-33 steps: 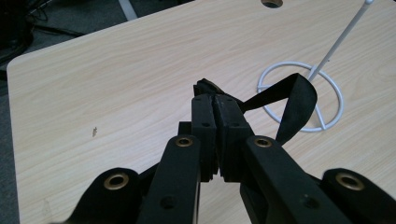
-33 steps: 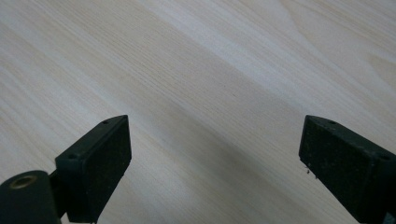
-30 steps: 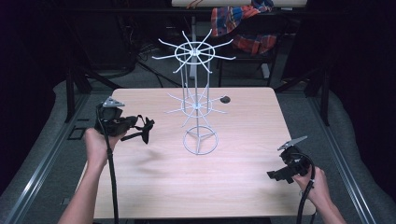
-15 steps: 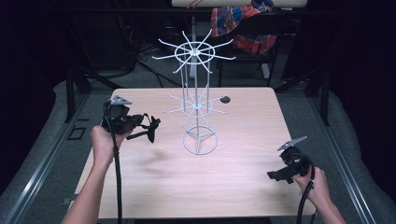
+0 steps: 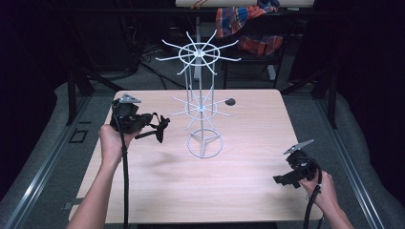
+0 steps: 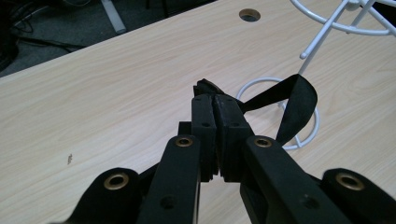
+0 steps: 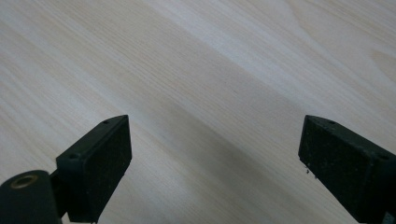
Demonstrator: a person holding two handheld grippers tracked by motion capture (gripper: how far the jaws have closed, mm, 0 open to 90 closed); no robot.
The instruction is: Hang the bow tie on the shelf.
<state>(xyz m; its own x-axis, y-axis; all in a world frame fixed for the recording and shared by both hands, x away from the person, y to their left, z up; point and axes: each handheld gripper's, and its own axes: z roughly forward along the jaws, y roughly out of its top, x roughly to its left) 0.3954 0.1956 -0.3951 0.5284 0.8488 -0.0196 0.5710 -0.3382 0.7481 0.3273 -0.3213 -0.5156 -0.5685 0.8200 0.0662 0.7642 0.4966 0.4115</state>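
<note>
A white wire spinner rack (image 5: 201, 90) with two tiers of spoke hooks stands on the pale wooden table (image 5: 248, 191), a little behind its middle. Left of the rack, held above the table, my left gripper (image 5: 161, 129) is shut on a black strap. In the left gripper view the jaws meet at my left gripper (image 6: 215, 100), and the black strap (image 6: 299, 93) curls out to the right in a loop over the rack's base ring (image 6: 254, 84). At the near right edge my right gripper (image 5: 281, 180) is open, and my right gripper (image 7: 215, 158) has nothing but bare wood between its jaws.
A round cable hole (image 5: 230, 101) sits in the table behind the rack, also the cable hole (image 6: 249, 15). A plaid cloth (image 5: 243, 21) hangs on a frame beyond the table. Dark floor and metal rails surround the table.
My left gripper has carried the black strap to the right, closer to the rack, and slightly higher. The right gripper has stayed in place.
</note>
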